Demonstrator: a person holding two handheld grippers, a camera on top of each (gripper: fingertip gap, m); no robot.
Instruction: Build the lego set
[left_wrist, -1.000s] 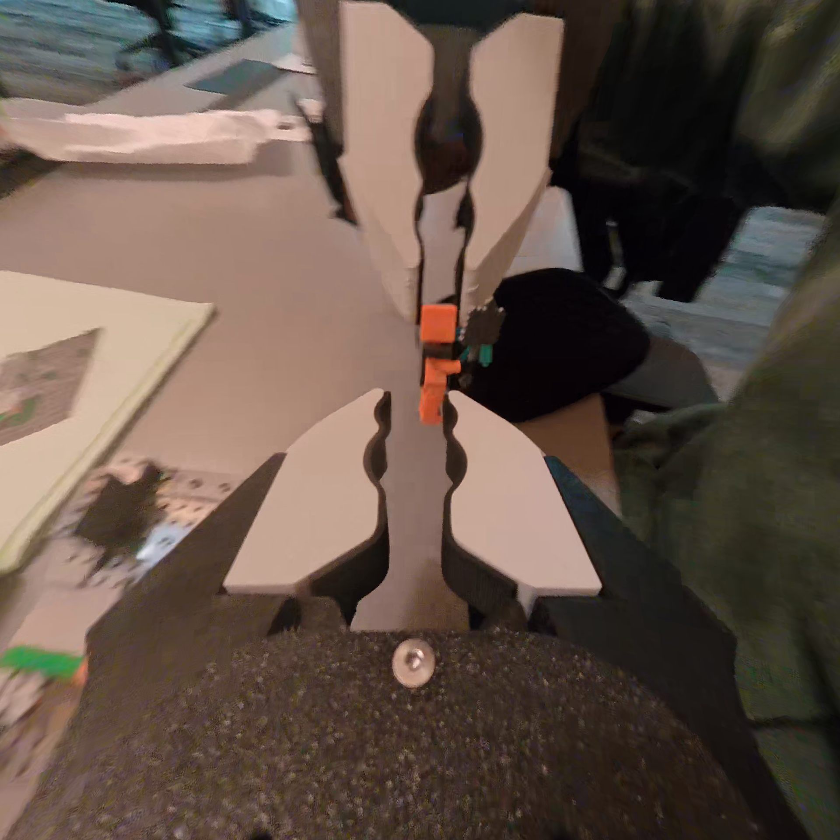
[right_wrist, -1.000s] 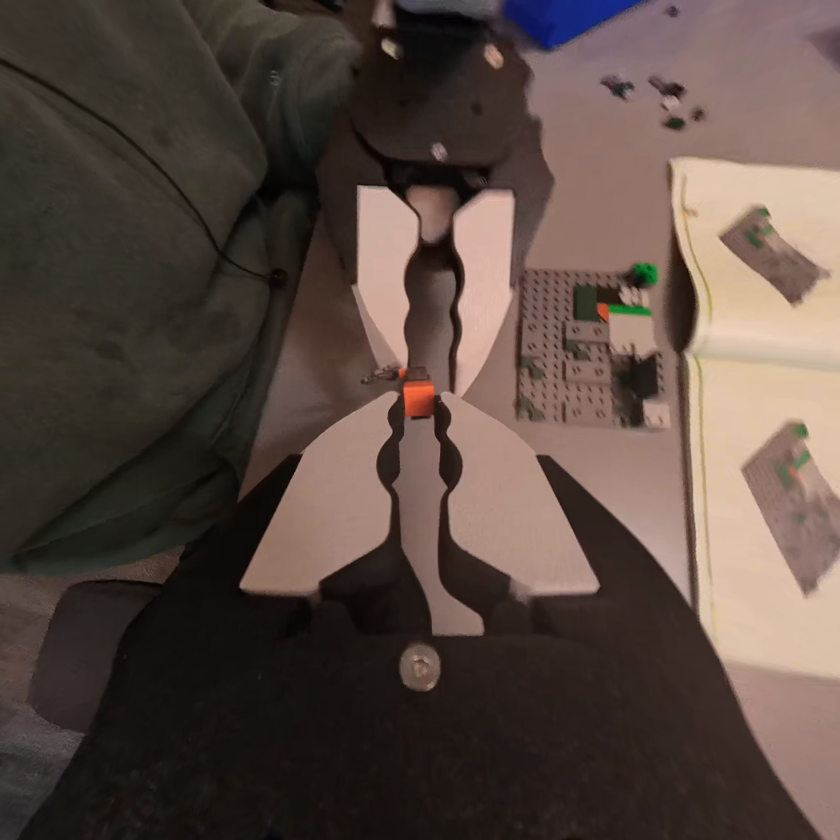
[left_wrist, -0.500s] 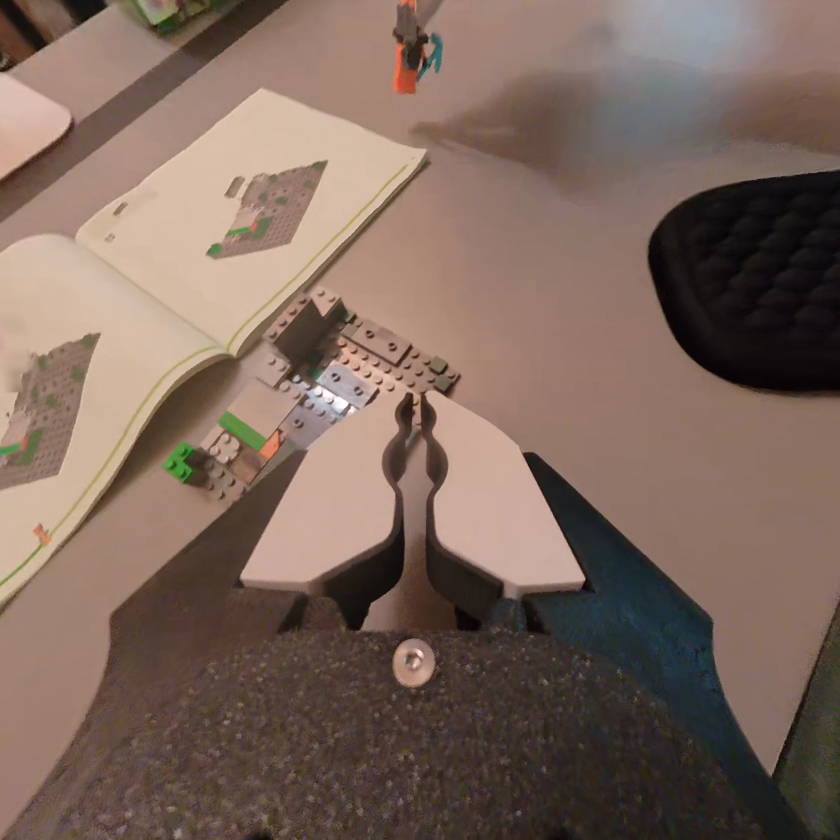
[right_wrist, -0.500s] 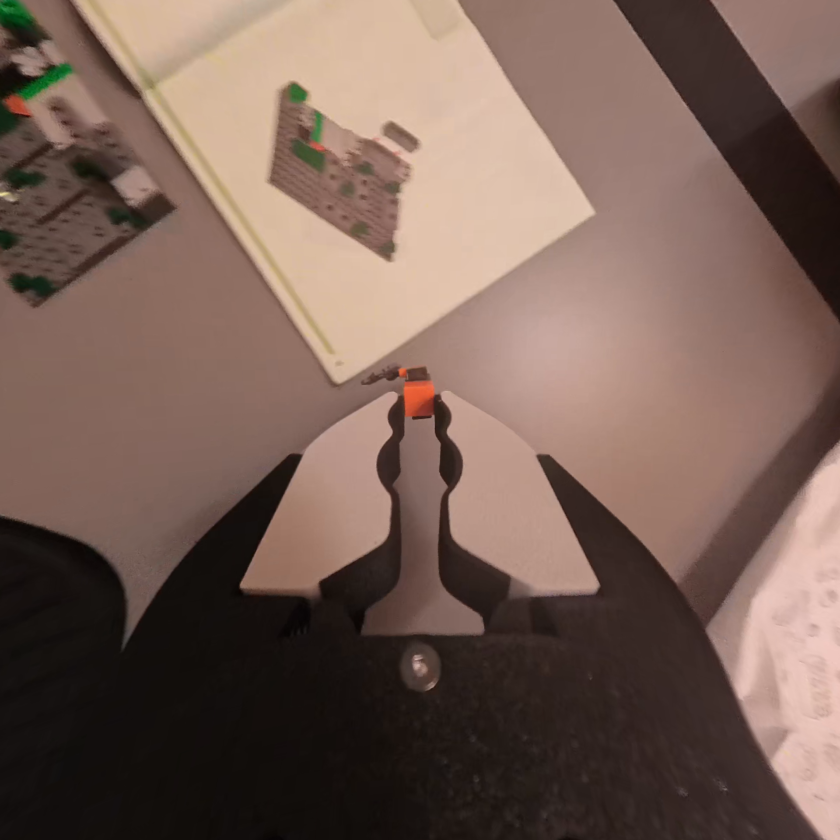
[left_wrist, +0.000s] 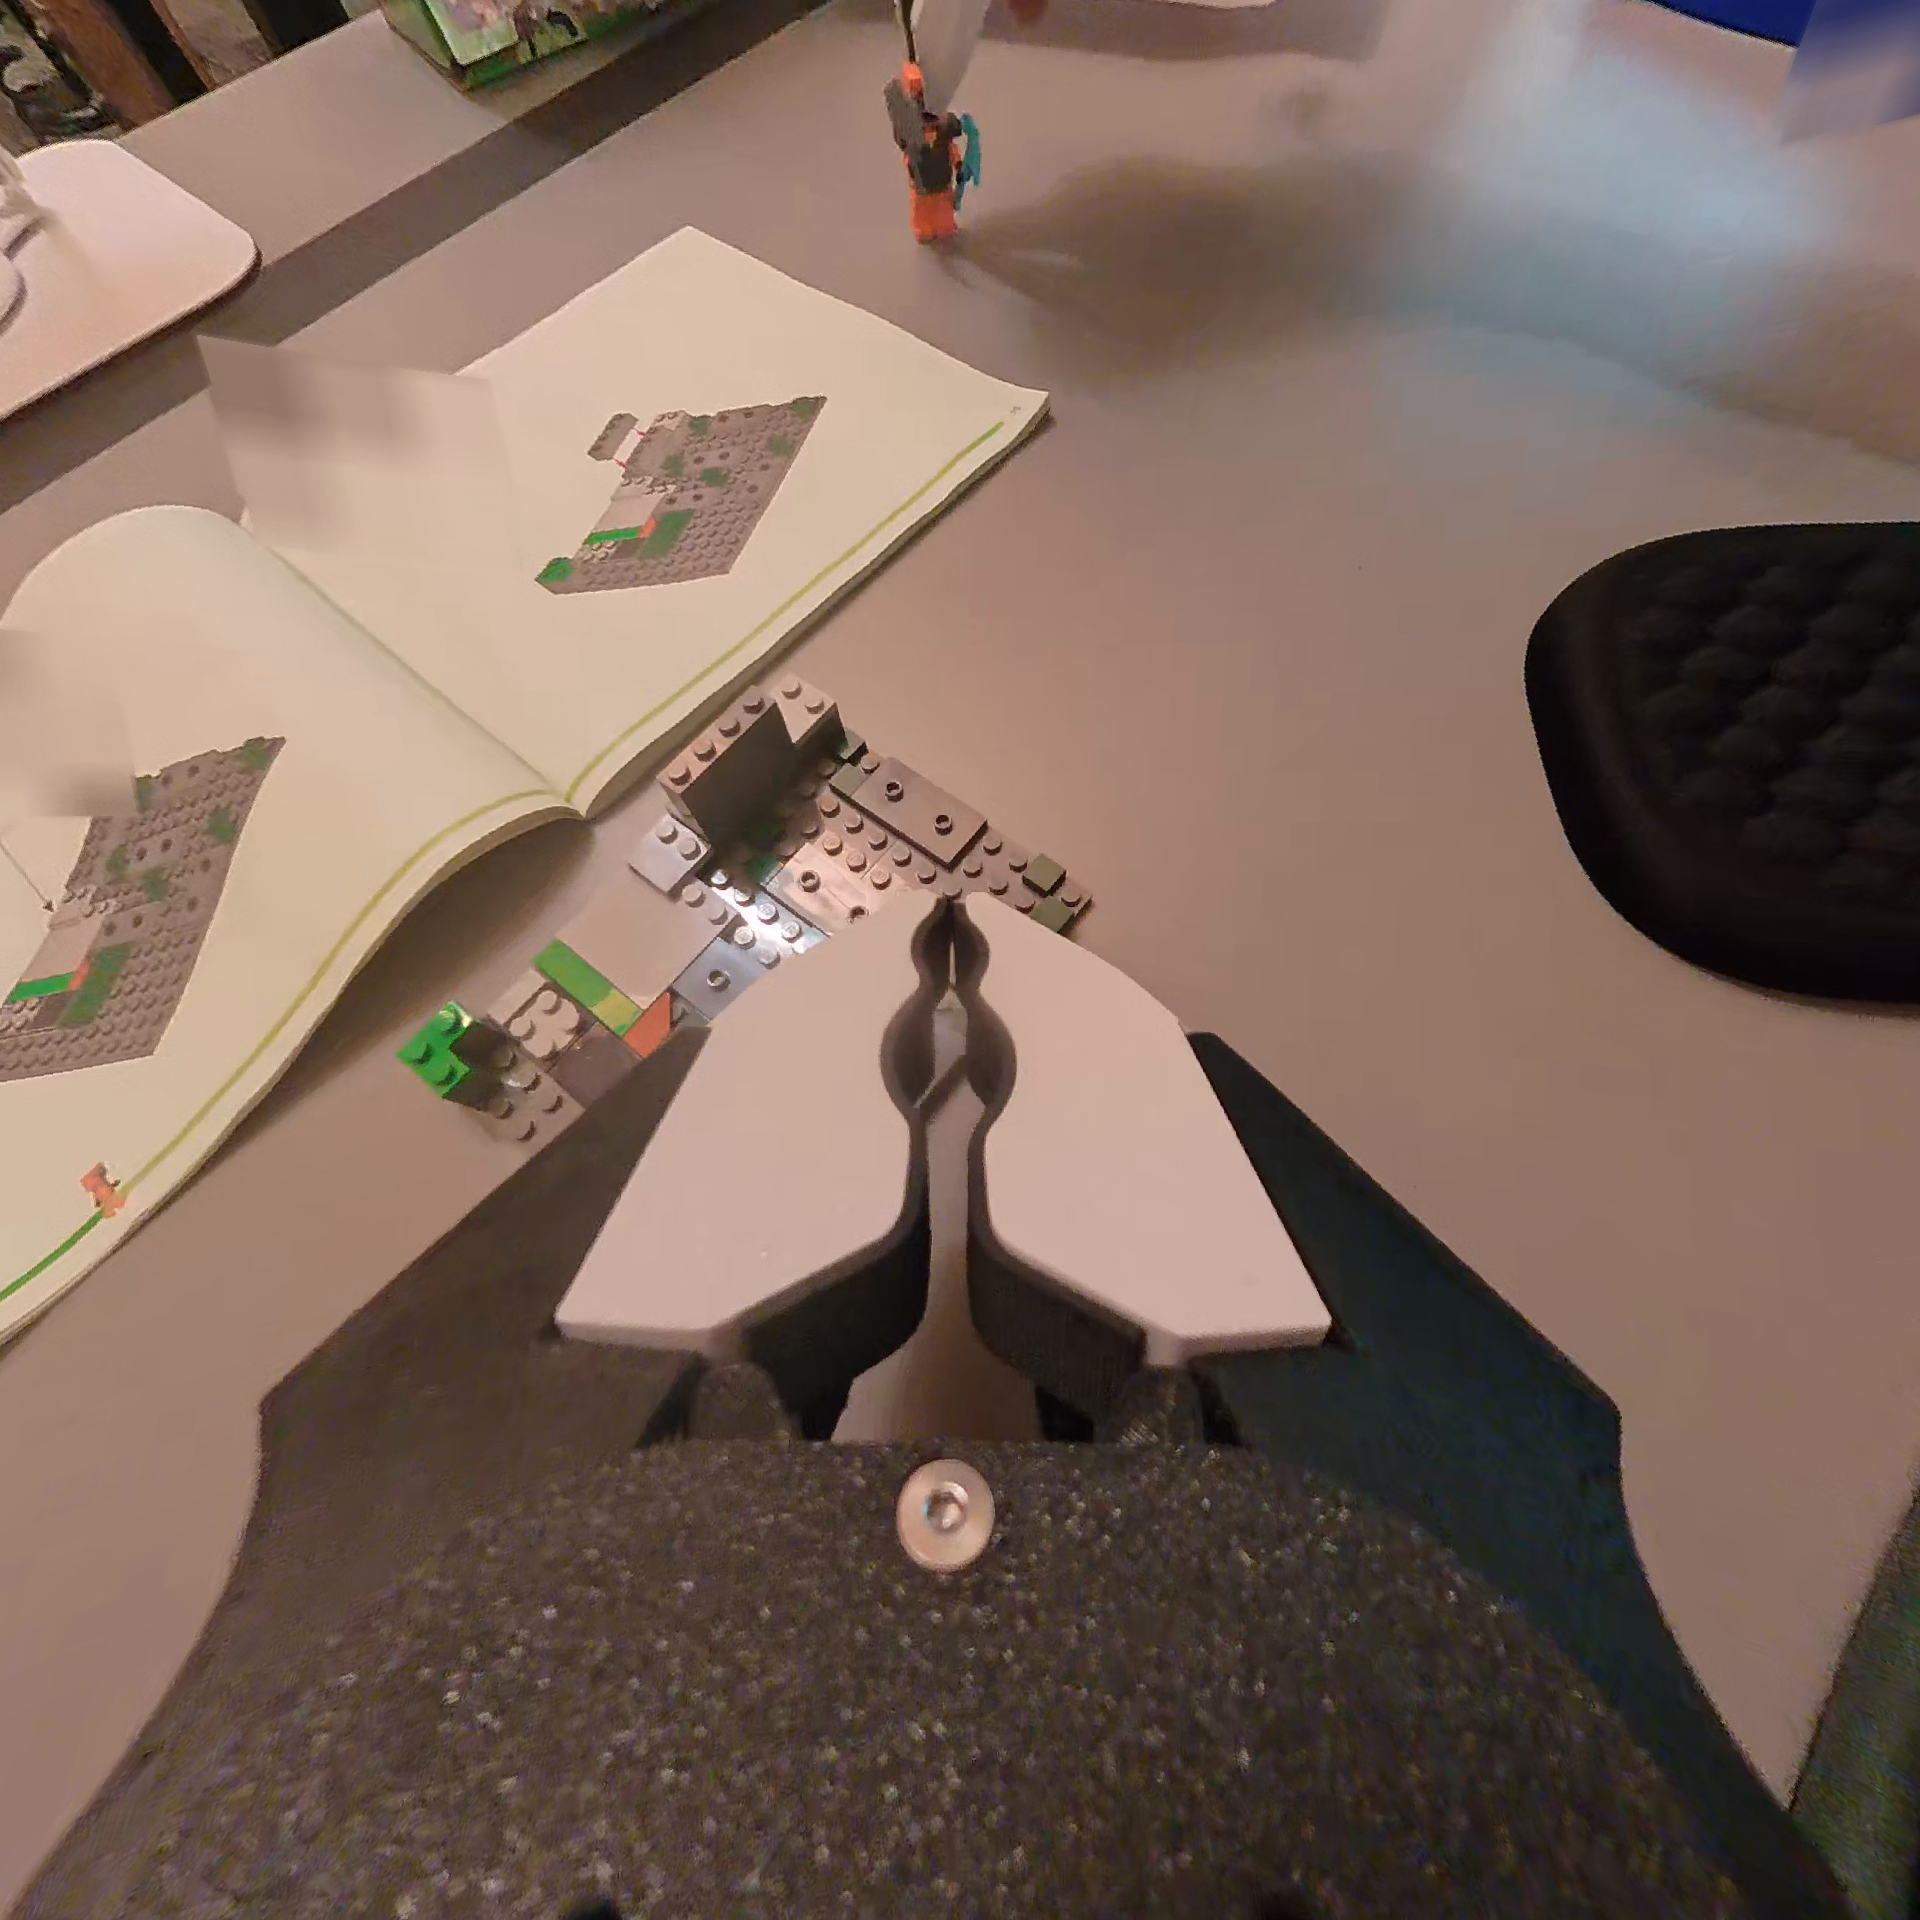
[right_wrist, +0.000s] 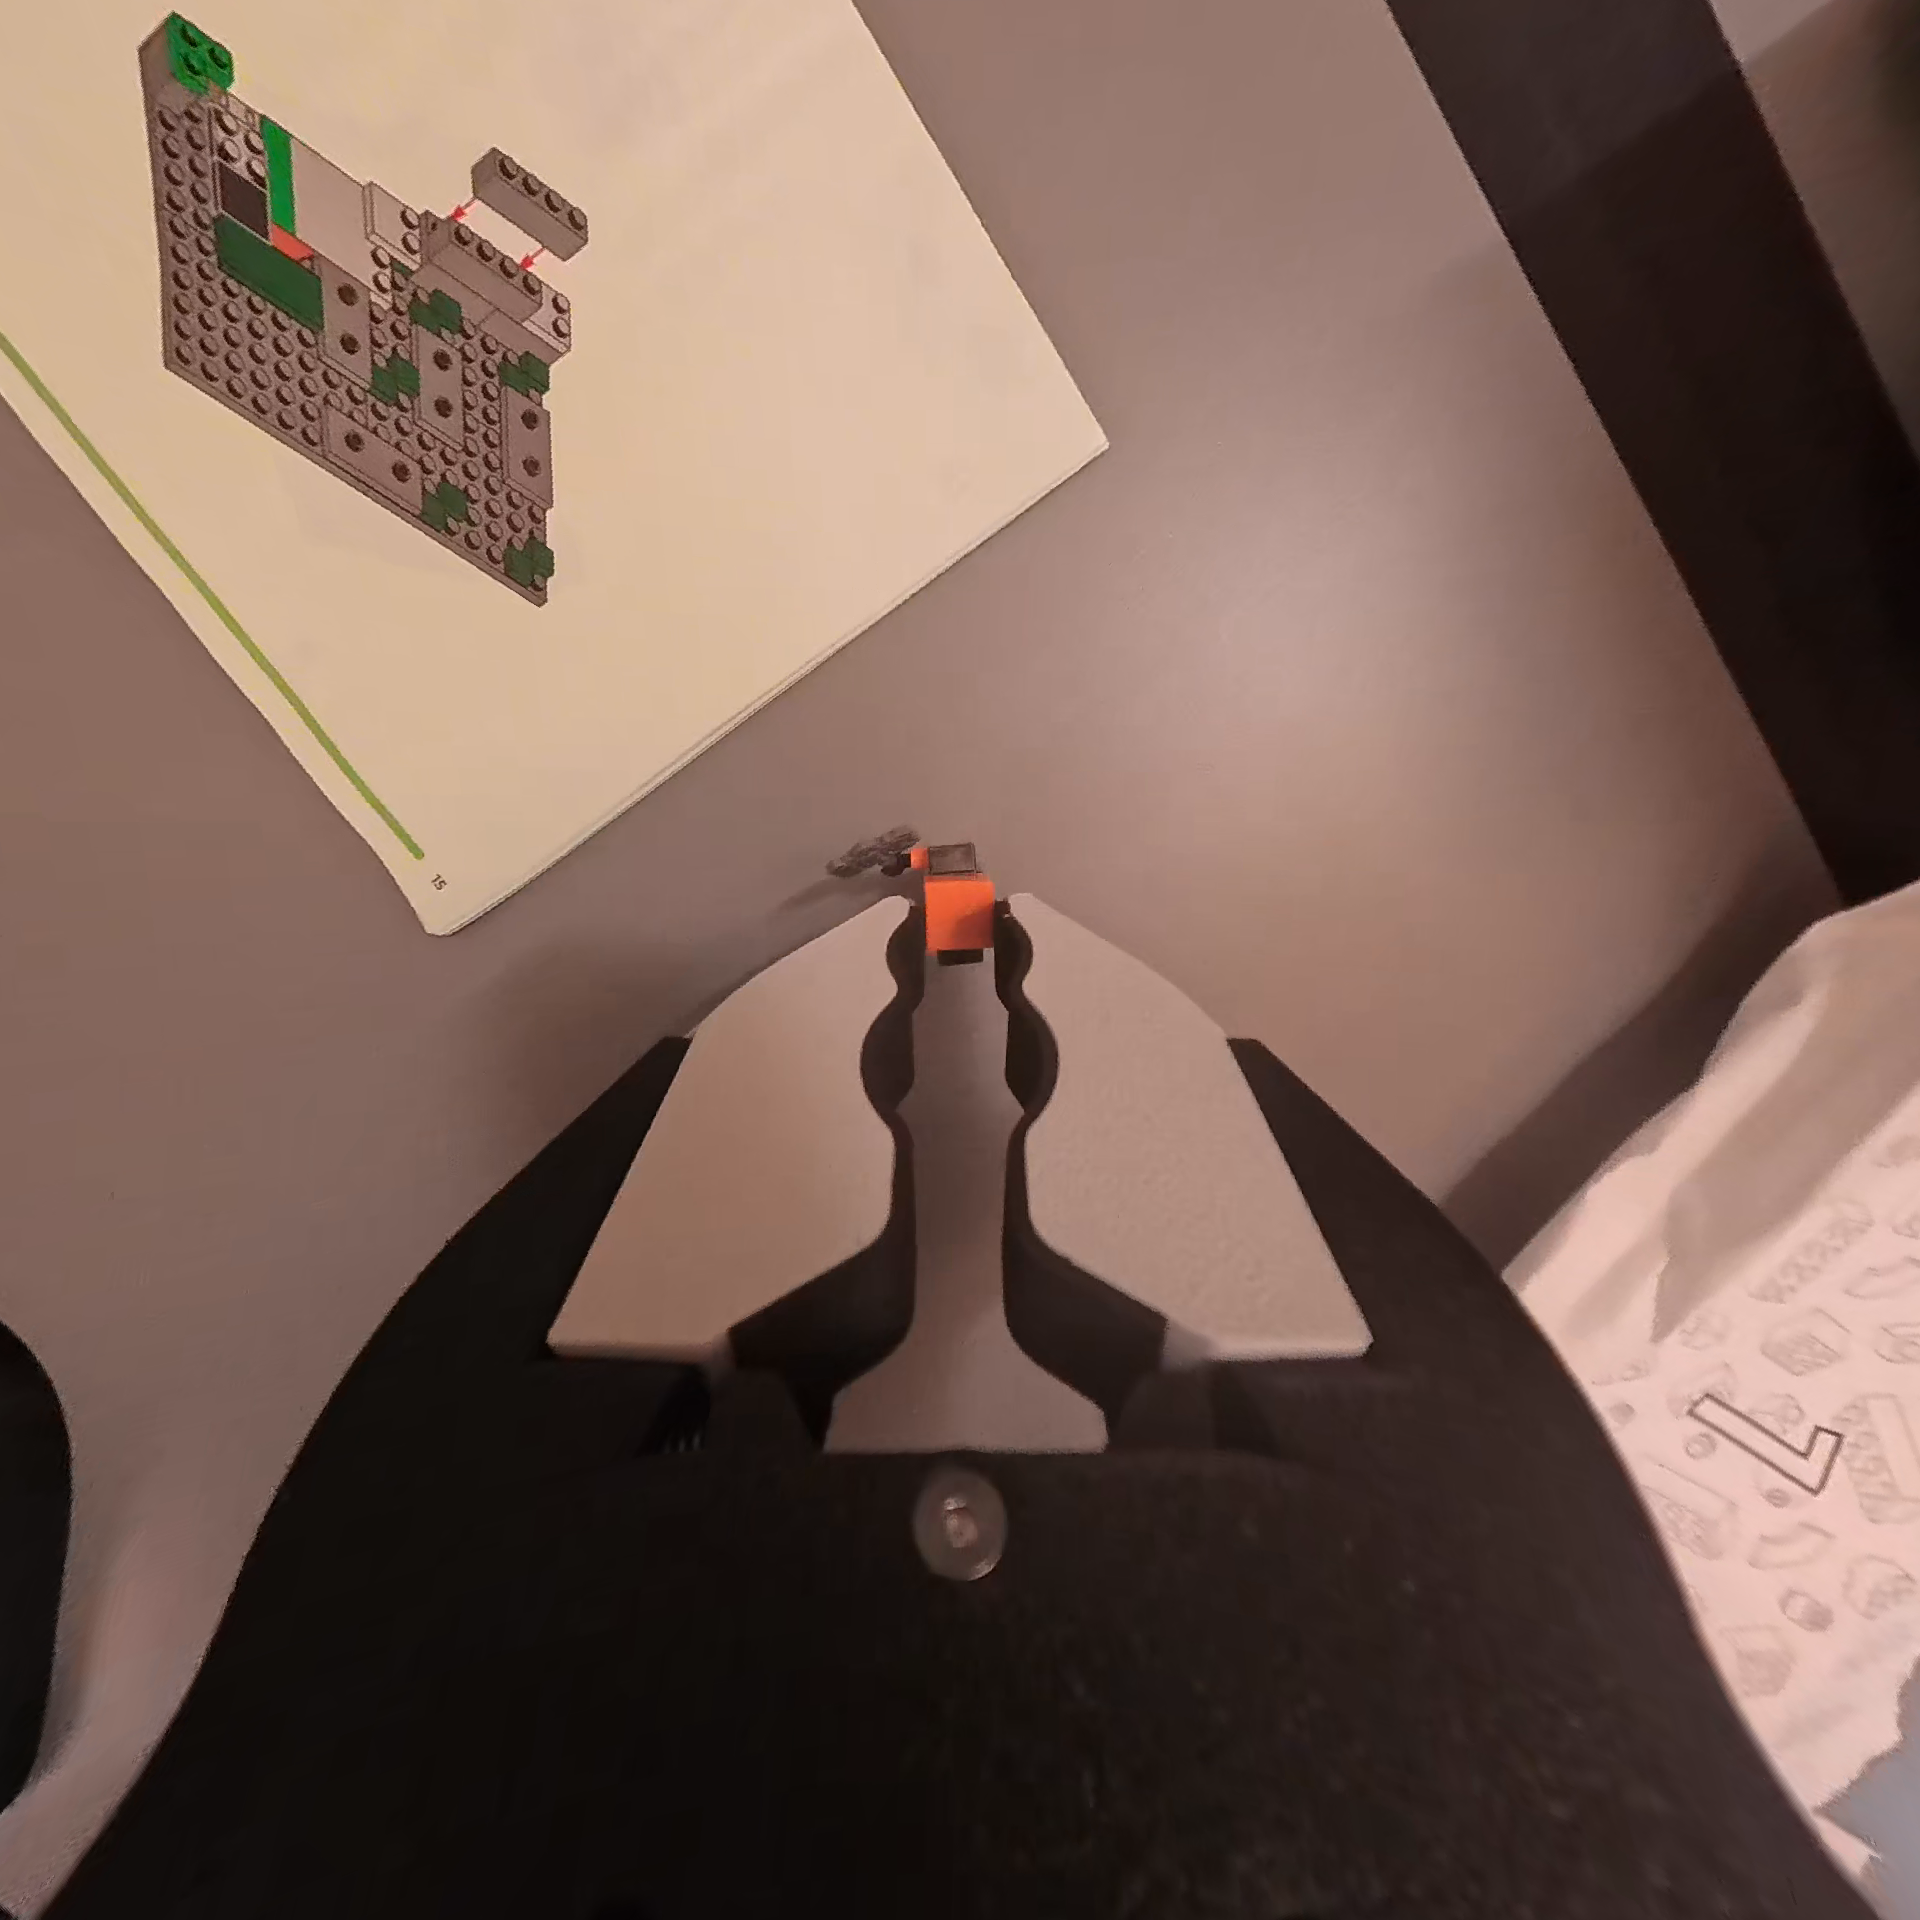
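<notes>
- The right hand-held gripper (right_wrist: 961, 914) pinches an orange minifigure (right_wrist: 958, 906) by its head, apparently just above the desk (right_wrist: 1195, 675).
- The left hand-held gripper (left_wrist: 951, 912) is closed and empty, above the grey baseplate build (left_wrist: 831, 883).
- The build looks early: few bricks placed, instruction booklet (left_wrist: 623, 540) open beside it.

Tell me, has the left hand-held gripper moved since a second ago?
Yes. The left hand-held gripper has pulled away from the orange figure and now hangs shut over the grey baseplate.
</notes>
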